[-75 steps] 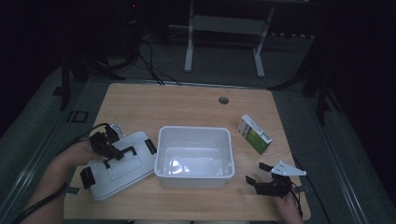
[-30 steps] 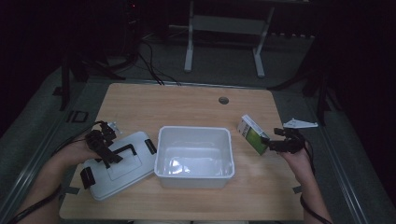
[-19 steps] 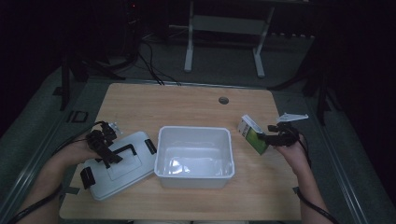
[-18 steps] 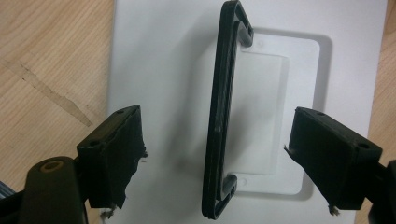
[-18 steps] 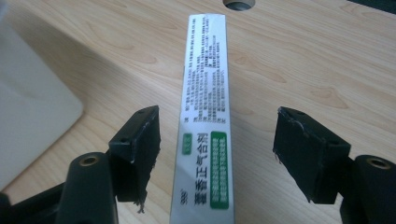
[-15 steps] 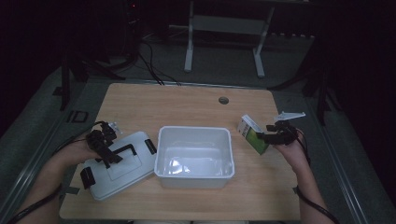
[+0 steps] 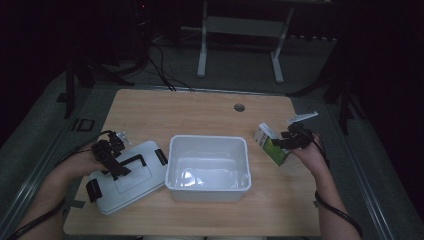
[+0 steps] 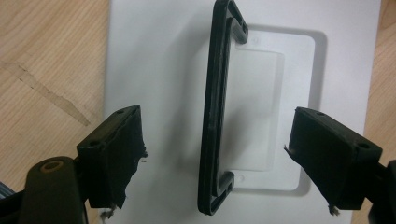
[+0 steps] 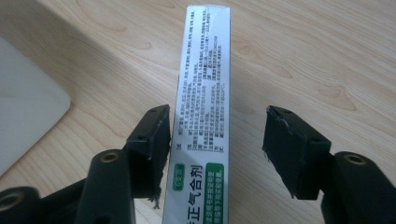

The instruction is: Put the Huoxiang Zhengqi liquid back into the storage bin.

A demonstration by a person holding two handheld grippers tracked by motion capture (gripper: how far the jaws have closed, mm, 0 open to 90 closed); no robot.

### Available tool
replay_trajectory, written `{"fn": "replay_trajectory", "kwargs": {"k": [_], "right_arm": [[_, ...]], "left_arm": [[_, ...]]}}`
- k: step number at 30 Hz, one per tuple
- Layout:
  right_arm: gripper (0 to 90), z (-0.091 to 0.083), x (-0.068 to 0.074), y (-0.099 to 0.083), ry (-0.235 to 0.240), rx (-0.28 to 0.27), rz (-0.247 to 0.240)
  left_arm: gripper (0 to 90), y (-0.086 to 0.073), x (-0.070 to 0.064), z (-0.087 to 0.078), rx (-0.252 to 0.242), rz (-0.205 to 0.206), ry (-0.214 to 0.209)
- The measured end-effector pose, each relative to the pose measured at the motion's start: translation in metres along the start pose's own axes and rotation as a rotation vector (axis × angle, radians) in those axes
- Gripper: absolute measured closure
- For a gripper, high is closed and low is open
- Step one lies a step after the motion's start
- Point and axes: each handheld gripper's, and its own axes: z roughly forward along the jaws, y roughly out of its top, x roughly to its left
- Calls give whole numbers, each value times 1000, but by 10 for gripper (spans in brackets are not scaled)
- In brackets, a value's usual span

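While the left tongs [image 7: 111, 156] hang over the white plastic box lid [image 7: 127, 175] at the near left of the pale wooden bench [image 7: 200, 112], the right tongs [image 7: 289, 140] have travelled from the near right corner out to the small green and white cardboard carton [image 7: 270, 144] on the right. That move suggests the carton is about to be picked up, probably to go into the open white plastic tub [image 7: 208, 167] in the middle.

In the left gripper view, the left tongs [image 8: 215, 158] are spread wide either side of the lid's black plastic handle [image 8: 217, 107], touching nothing.

In the right gripper view, the right tongs [image 9: 212, 149] are also wide open, and the carton [image 9: 203, 121] stands between them. Its narrow printed face sits right against the left jaw, with a clear gap to the right jaw. It is not yet gripped.

Farther off, a small round hole [image 7: 239, 107] marks the bench near its far edge.
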Motion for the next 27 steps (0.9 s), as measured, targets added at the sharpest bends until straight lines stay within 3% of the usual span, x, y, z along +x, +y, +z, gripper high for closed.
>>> {"fn": "replay_trajectory", "kwargs": {"k": [5, 13, 22, 27], "right_arm": [[490, 4, 2, 8, 5, 56, -25], [581, 14, 3, 17, 29, 143, -22], [580, 23, 3, 23, 37, 234, -42], [628, 24, 5, 26, 11, 265, -71]], "left_arm": [[179, 0, 0, 0, 5, 2, -1], [179, 0, -1, 1, 13, 8, 4], [179, 0, -1, 2, 22, 8, 5], [179, 1, -2, 2, 23, 13, 3]]}}
